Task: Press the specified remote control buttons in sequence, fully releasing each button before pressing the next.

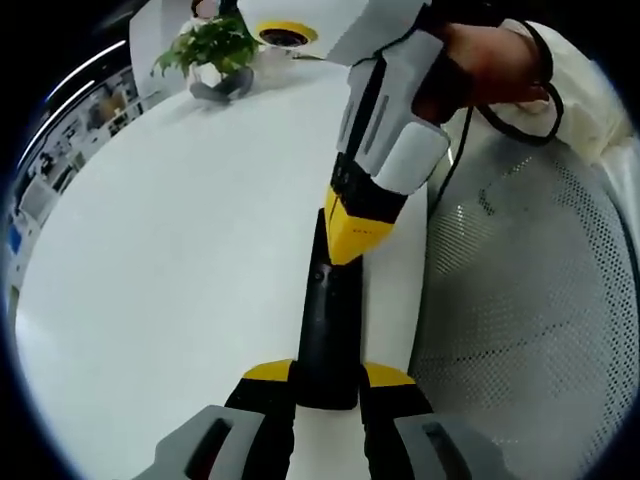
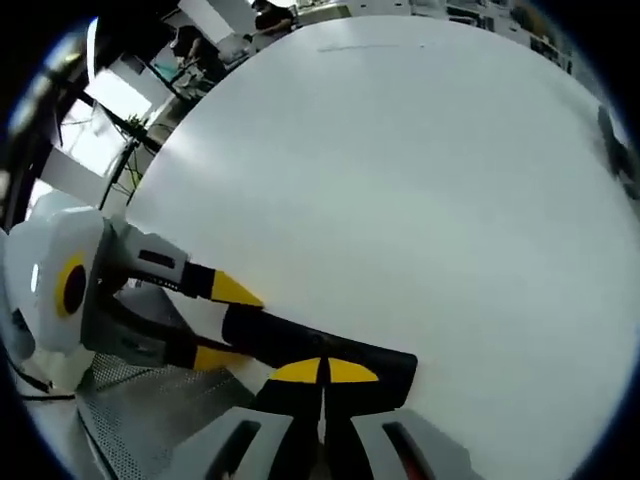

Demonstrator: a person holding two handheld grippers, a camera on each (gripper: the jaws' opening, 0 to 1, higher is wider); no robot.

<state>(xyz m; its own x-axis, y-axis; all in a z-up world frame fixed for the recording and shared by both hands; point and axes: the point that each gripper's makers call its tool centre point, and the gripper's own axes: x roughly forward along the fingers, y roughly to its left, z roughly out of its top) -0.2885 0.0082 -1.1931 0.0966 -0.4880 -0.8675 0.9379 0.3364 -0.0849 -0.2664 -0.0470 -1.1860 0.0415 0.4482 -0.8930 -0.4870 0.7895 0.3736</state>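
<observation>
Nearby, a potted plant (image 1: 213,52) stands far across the white table (image 1: 170,250); left hand-held gripper (image 1: 328,385) clamps the black remote (image 1: 328,330), right hand-held gripper (image 1: 345,240) closed, tips on it.

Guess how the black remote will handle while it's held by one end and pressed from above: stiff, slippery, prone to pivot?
The remote looks like a rigid slab, so it likely won't flex. The left hand-held gripper clamps only its near end, so it may pivot under the right hand-held gripper pressing down. It lies flat on the white table, which probably backs it up.
</observation>
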